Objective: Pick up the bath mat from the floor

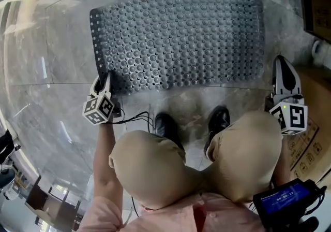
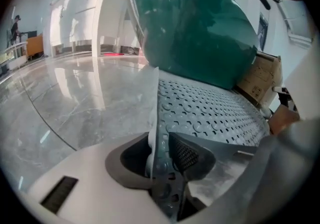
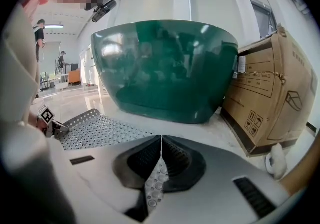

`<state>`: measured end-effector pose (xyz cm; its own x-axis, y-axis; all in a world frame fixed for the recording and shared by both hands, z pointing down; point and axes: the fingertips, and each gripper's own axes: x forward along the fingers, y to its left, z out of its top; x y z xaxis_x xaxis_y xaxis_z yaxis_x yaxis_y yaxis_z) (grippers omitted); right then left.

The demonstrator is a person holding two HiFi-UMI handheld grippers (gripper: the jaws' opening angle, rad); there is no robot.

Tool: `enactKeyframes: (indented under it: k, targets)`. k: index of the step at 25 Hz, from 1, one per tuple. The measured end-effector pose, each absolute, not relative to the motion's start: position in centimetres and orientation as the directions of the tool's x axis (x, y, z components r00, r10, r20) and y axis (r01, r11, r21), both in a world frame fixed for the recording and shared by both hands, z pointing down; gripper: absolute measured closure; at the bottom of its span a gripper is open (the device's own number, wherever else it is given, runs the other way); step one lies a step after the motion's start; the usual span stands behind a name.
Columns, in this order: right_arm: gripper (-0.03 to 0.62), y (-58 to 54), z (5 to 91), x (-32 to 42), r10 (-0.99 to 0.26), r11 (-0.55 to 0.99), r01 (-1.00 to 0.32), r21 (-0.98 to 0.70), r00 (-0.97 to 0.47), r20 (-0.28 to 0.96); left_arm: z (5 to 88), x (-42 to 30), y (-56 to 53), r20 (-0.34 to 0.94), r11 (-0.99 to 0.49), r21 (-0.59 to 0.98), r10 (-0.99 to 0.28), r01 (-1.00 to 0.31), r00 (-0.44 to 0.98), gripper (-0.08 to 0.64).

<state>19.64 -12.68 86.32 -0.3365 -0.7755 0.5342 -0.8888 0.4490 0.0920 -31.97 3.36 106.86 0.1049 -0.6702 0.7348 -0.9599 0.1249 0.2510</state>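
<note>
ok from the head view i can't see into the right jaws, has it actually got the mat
Observer: Yes. In the right gripper view the right gripper is shut, with a strip of the bath mat pinched between its pads.
Operator: and the left one
Observer: Not gripping. The left gripper has the mat's edge standing between its jaws, but they are apart, with a dark gap on one side.
Operator: whats past the far edge of the mat
Observer: A dark green tub stands on the floor right behind it.
</note>
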Motion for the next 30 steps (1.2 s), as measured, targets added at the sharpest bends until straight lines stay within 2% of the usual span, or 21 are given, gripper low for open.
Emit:
enactKeyframes:
  k: [5, 9, 11, 15, 22, 30]
  targets:
    - [0.572, -12.1, 88.4, 20.5, -0.777, 0.448, -0.892, 0.062, -0.354, 0.521, 104.9, -33.3, 4.1, 0.743, 0.146, 0.264, -0.661, -0.953, 0.105, 0.517]
    - [0.561, -11.2, 91.9, 21.1, -0.738, 0.397, -0.917, -0.042, -0.346, 0.580, 103.1, -33.1, 3.8, 0.739, 0.159, 0.241, -0.669, -0.957, 0.075, 0.522]
    - [0.481, -10.8, 93.4, 22.0, -0.722, 0.388, -0.920, -0.056, -0.341, 0.603, 102.7, -31.7, 3.1, 0.734, 0.166, 0.265, -0.674, -0.950, 0.087, 0.522]
    - [0.425, -10.5, 97.2, 23.7, -0.685, 0.375, -0.925, -0.062, -0.321, 0.654, 102.4, -31.4, 3.2, 0.743, 0.136, 0.231, -0.664, -0.963, 0.085, 0.522]
    - [0.415, -9.7, 103.0, 26.5, -0.619, 0.319, -0.940, -0.120, -0.302, 0.724, 102.3, -31.2, 2.9, 0.754, 0.129, 0.211, -0.652, -0.969, 0.077, 0.522]
    - [0.416, -9.8, 105.4, 26.1, -0.577, 0.330, -0.929, -0.169, -0.340, 0.743, 102.4, -31.1, 2.9, 0.748, 0.130, 0.206, -0.660, -0.970, 0.071, 0.522]
